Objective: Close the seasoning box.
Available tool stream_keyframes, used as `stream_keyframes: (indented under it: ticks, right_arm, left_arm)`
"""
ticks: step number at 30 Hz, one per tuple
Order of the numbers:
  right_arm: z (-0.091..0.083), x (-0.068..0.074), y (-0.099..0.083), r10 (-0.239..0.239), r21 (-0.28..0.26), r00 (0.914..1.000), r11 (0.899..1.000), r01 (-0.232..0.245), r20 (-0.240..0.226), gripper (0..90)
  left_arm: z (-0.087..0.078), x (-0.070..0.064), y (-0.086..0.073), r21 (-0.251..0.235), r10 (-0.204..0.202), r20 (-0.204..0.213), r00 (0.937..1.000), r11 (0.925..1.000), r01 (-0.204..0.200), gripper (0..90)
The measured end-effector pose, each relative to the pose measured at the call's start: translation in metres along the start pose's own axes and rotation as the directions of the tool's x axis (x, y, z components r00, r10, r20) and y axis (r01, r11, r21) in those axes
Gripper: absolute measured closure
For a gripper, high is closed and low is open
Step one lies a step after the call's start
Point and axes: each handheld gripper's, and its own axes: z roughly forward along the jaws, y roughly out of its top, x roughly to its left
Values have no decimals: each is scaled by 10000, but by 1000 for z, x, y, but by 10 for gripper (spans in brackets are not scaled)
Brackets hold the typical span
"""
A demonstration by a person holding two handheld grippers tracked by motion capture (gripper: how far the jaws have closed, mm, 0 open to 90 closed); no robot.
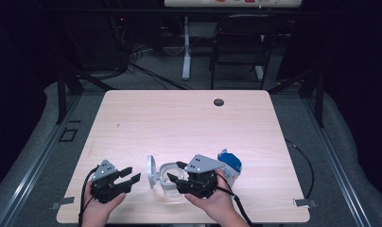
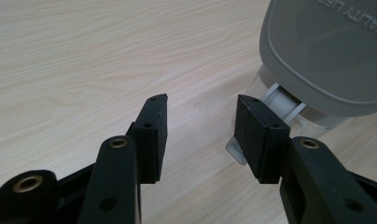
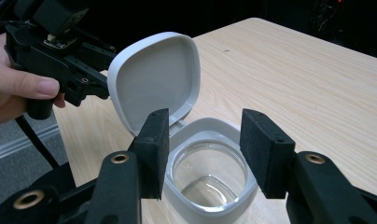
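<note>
Standing near the front edge of the desk [image 1: 189, 118], roughly midway along it, one clear container [image 3: 209, 175] with a white rim has its hinged lid [image 3: 154, 84] swung up and open toward the left. In the high view much of the container's body is hidden behind the right gripper [image 1: 179, 173], so its glassy wall is hard to make out there. The right gripper view looks down into its mouth; its contents cannot be told. The right gripper hovers over the container's open mouth with its fingers [image 3: 154, 144] spread apart, grasping nothing. The left gripper [image 1: 131, 174] sits just left of the raised lid, its fingers [image 2: 151, 135] likewise released and empty; in its own view the lid's grey outer face is cut off at the top and right, with only part of some raised lettering legible. One blue-and-white packet [image 1: 229, 165] lies just right of the right gripper, partly hidden by the hand, and its label is too small to read. A small dark round spot [image 1: 219, 102] sits near the far edge.
</note>
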Motion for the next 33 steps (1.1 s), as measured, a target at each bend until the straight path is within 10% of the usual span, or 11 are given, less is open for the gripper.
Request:
stream_keyframes:
  ticks: [21, 33]
  right_arm:
    - [-42, -4, -21, 58, -20, 9991, 10000, -58, 423, 560]
    - [-60, -7, -22, 1039, -799, 9937, 9917, -1003, 414, 473]
  left_arm:
    - [0, 4, -1, -108, -127, -155, 9998, 9999, 125, 534]
    - [1, 4, -1, -104, -115, -163, 9998, 9999, 113, 534]
